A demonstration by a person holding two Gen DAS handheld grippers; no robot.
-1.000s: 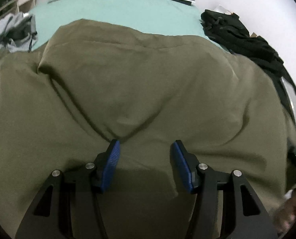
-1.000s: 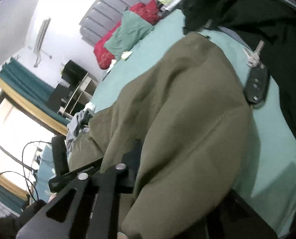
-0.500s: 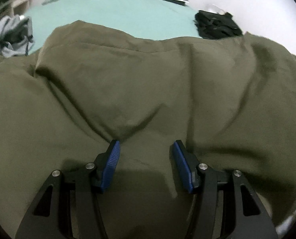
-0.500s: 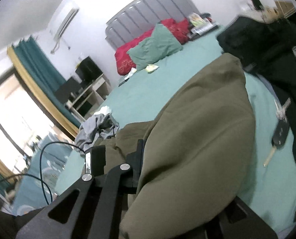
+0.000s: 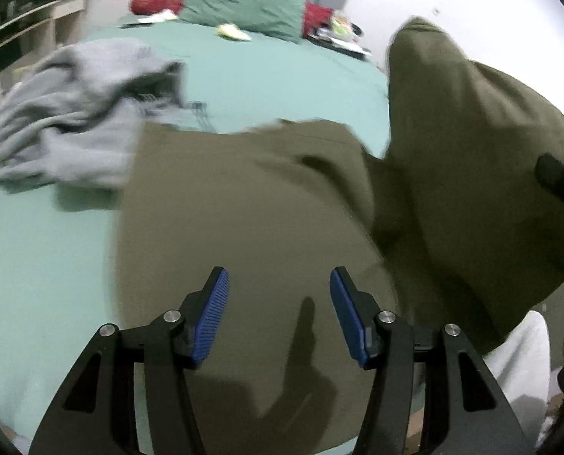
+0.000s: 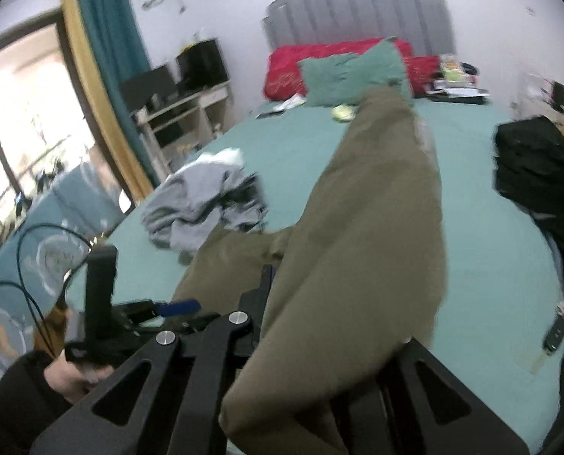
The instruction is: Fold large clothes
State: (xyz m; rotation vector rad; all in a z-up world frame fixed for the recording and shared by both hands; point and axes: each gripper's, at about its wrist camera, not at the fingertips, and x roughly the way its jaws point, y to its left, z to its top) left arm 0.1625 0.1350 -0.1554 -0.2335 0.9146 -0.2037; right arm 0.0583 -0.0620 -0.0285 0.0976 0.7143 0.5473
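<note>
Right hand-held gripper [image 6: 320, 345] clamps olive garment [image 6: 361, 250]; left view hides grip.

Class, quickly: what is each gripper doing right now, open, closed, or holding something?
Left gripper: open, holding nothing, above the olive garment.
Right gripper: closed on the olive garment, lifting it.

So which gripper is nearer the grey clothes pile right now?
Left. The left gripper hovers open over the olive garment, with the grey clothes pile just ahead to its left. The right gripper, shut on the olive garment, sits farther off.
</note>
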